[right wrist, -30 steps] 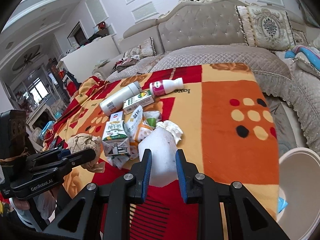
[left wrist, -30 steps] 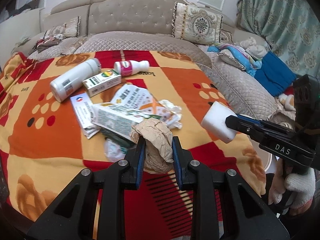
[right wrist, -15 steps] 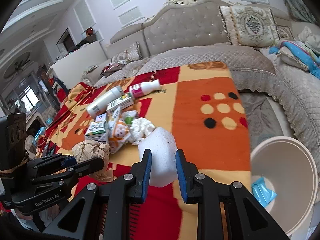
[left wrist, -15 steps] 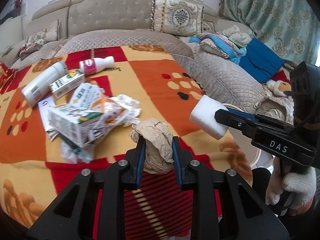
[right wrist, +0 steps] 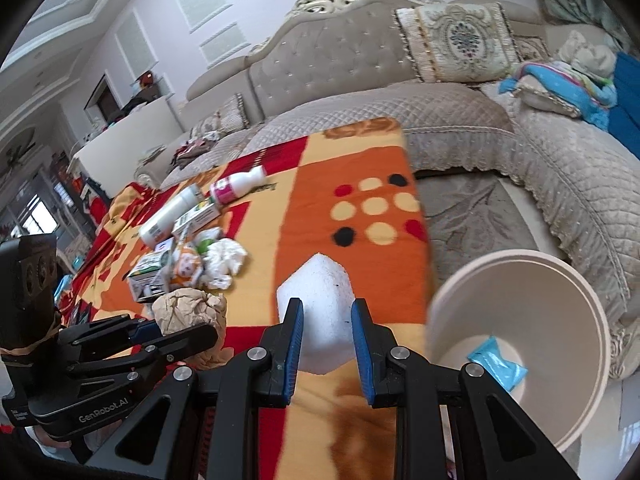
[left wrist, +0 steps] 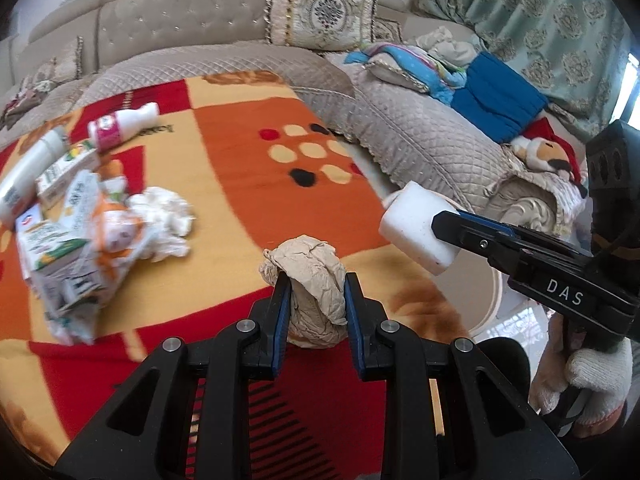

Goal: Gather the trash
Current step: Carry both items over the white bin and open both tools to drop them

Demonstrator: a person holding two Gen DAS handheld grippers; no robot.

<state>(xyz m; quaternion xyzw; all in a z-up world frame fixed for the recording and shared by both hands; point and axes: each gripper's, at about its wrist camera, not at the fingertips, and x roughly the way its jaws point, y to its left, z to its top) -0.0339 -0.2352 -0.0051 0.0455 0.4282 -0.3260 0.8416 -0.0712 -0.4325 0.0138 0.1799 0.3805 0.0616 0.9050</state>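
Left wrist view: the left gripper (left wrist: 314, 300) clamps a crumpled brown paper ball (left wrist: 312, 276) between its blue pads, held above the patterned blanket (left wrist: 248, 168). To its right, the right gripper (right wrist: 326, 330) grips a white foam block (right wrist: 320, 300), just beside the rim of the cream bin (right wrist: 516, 264), which holds a blue wrapper (right wrist: 496, 366). More litter (left wrist: 92, 224) lies well apart on the blanket.

Left wrist view: looking forward and downward along its fingers, close above the patterned blanket (left wrist: 248, 184), sofa (left wrist: 180, 32) filling the upper frame. Right wrist view: facing likewise, bin (right wrist: 516, 344) sitting lower right. The 2 views are sharing blanket, sofa, trash pile (right wrist: 188, 260), each showing the other gripper.
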